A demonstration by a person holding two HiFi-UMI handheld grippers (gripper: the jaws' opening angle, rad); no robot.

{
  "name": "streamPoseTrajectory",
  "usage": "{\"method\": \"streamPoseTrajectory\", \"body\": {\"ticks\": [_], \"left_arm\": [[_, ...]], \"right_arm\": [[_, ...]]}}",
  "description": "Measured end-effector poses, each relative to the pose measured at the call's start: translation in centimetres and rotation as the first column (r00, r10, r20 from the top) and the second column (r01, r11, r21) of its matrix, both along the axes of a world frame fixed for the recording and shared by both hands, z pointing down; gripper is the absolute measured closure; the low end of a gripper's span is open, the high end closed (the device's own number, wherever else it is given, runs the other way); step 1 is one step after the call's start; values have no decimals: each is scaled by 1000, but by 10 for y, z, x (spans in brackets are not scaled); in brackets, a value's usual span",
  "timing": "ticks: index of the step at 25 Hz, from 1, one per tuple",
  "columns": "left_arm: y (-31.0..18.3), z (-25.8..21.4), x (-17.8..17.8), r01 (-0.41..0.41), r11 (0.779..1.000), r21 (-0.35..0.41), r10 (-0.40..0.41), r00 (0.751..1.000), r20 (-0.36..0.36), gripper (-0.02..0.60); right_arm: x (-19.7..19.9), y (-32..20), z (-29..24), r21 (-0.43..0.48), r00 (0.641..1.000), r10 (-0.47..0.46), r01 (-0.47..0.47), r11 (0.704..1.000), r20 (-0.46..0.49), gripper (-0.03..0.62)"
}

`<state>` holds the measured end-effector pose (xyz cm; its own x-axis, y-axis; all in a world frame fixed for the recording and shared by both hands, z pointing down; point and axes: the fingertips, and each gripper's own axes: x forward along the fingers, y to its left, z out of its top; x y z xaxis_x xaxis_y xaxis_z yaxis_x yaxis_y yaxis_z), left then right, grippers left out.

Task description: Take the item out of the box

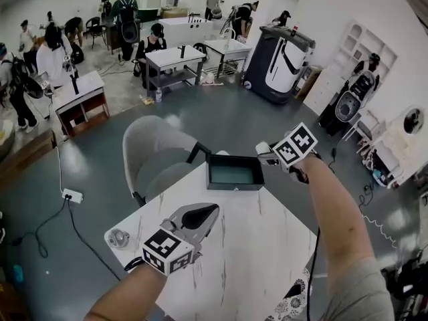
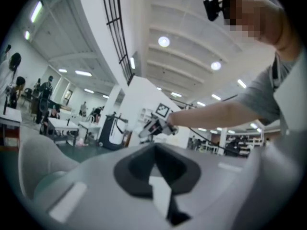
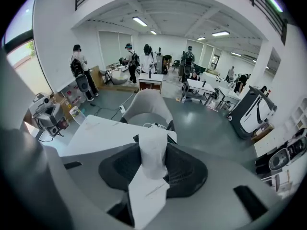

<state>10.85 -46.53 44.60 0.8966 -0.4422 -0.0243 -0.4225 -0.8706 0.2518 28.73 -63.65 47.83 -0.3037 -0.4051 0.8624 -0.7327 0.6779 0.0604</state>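
The desk [image 1: 254,259] fills the near middle of the head view. The box [image 1: 234,185] sits on its far edge, open at the top. A chair [image 1: 150,146] stands behind the desk, to the left of the box. A small round object [image 1: 119,238] lies on the desk's left corner, and a power strip [image 1: 72,195] lies on the floor further left. The left hand-held gripper [image 1: 204,214] hangs over the near left part of the desk, well apart from the box. The right hand-held gripper [image 1: 264,152] is just right of the box, with the item [image 3: 152,150] between its jaws, outside the box. Far behind stand other desks [image 1: 175,57] with people [image 1: 124,9] around them.
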Motion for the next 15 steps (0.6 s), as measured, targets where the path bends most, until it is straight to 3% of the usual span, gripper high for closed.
{"method": "streamPoseTrajectory", "body": {"ticks": [8, 15], "left_arm": [[-27, -106, 1, -1, 991, 131, 3, 1000, -10, 581], [-12, -158, 0, -35, 984, 177, 37, 999, -10, 581]], "right_arm": [[-20, 34, -82, 121, 997, 51, -58, 991, 59, 442], [-27, 83, -149, 241, 989, 90, -116, 964, 117, 442]]}}
